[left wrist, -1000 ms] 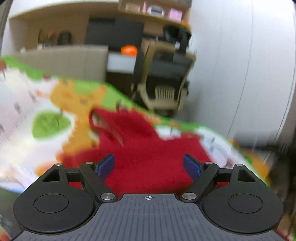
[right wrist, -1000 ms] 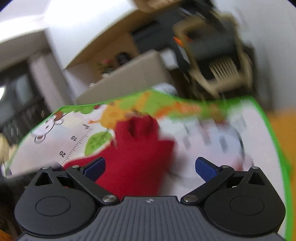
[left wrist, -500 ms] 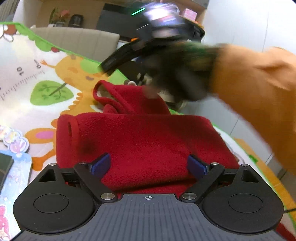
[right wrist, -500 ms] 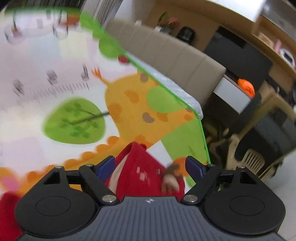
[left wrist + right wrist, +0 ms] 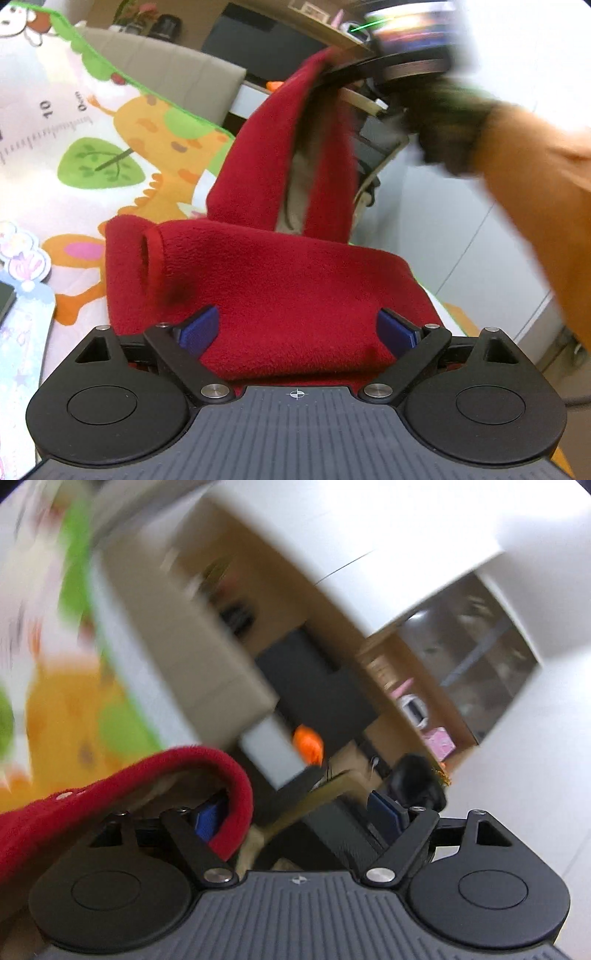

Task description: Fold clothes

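The left gripper (image 5: 297,330) hangs low over a red fleece garment (image 5: 280,291), its blue-padded fingers (image 5: 197,328) spread wide apart with nothing between them. The folded body of the garment lies just ahead of and beneath those fingers, on a colourful cartoon-printed play mat (image 5: 55,147) that stretches away to the tool's left. A tubular sleeve opening sits ahead of the left finger.

Further ahead, a red part of the garment rises steeply off the mat to the right gripper (image 5: 388,70), which is blurred in the left wrist view. A dark-gloved hand (image 5: 447,125) with an orange sleeve (image 5: 535,192) carries that tool.

In the right wrist view, the right gripper (image 5: 301,814) has its fingers spread, and the garment's rounded red hem (image 5: 236,786) loops over the left blue pad (image 5: 208,819); the right pad is bare. Whether the hem is pinched or merely hooked there cannot be told. A beige padded panel (image 5: 177,657) and wooden shelving (image 5: 417,686) lie blurred beyond.
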`<state>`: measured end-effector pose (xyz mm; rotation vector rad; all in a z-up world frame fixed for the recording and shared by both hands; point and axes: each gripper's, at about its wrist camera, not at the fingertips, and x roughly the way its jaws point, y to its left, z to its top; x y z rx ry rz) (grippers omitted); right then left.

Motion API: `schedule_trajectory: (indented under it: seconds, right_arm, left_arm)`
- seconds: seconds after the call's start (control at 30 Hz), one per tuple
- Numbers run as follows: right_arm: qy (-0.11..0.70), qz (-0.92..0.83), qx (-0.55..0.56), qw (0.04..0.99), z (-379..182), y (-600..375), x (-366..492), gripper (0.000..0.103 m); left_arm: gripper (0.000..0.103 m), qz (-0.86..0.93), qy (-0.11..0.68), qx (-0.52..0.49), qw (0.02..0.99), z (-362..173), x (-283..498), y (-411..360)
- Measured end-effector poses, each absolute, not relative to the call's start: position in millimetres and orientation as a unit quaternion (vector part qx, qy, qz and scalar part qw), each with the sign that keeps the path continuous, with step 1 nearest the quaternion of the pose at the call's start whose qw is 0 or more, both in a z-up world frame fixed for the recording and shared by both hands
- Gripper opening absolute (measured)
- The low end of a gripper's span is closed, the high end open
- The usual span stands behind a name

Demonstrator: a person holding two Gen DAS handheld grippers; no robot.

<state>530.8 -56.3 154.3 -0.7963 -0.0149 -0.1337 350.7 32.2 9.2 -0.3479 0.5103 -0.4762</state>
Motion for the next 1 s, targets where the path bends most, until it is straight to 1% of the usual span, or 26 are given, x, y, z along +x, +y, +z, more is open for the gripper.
schedule_trajectory:
  seconds: [0.1,0.17,0.23,0.3,0.37,0.47,0.57,0.67,0.7,0.73,0.83,0.9,0.93,1.0]
  right_arm:
    - [-0.063,-0.032,-0.346,0.935,185,-81,431,0.086]
    - [-0.094,-0.012,-0.33,0.939,192,-91,370,0.091]
    - [-0.124,0.007,-0.326,0.937,185,-101,320,0.093]
    - [-0.128,0.043,-0.33,0.934,166,-109,283,0.094]
    - [-0.086,0.105,-0.325,0.936,138,-114,251,0.094]
    - [0.042,0.215,-0.31,0.925,88,-122,217,0.094]
    - [0.139,0.284,-0.306,0.898,44,-136,191,0.094]
    - [0.168,0.291,-0.254,0.907,48,-157,180,0.094]
    - [0.175,0.287,-0.223,0.915,56,-164,183,0.097]
    - [0.185,0.28,-0.177,0.925,64,-171,191,0.1]
    - [0.225,0.256,-0.037,0.939,79,-180,213,0.101]
    - [0.237,0.257,0.018,0.937,78,-169,228,0.101]
    - [0.238,0.255,0.025,0.937,74,-161,235,0.101]
    - [0.242,0.244,-0.003,0.939,65,-139,248,0.101]
  left_arm:
    - [0.096,-0.225,0.253,-0.159,0.927,11,351,29]
    - [0.096,-0.219,0.256,-0.157,0.928,15,348,30]
    - [0.096,-0.203,0.267,-0.169,0.927,22,335,38]
    - [0.097,-0.198,0.269,-0.187,0.924,31,314,52]
    - [0.099,-0.192,0.257,-0.205,0.924,40,288,72]
    - [0.1,-0.156,0.234,-0.216,0.935,54,250,107]
    - [0.101,-0.104,0.226,-0.215,0.945,64,229,135]
    - [0.101,-0.074,0.226,-0.223,0.945,70,228,148]
    - [0.101,-0.069,0.226,-0.229,0.944,70,229,149]
    - [0.101,-0.064,0.226,-0.236,0.943,69,231,149]
    - [0.101,-0.057,0.231,-0.267,0.934,58,236,139]
    - [0.101,-0.059,0.241,-0.277,0.928,53,235,131]
    - [0.101,-0.062,0.249,-0.274,0.927,50,235,127]
    - [0.101,-0.063,0.258,-0.253,0.93,47,231,121]
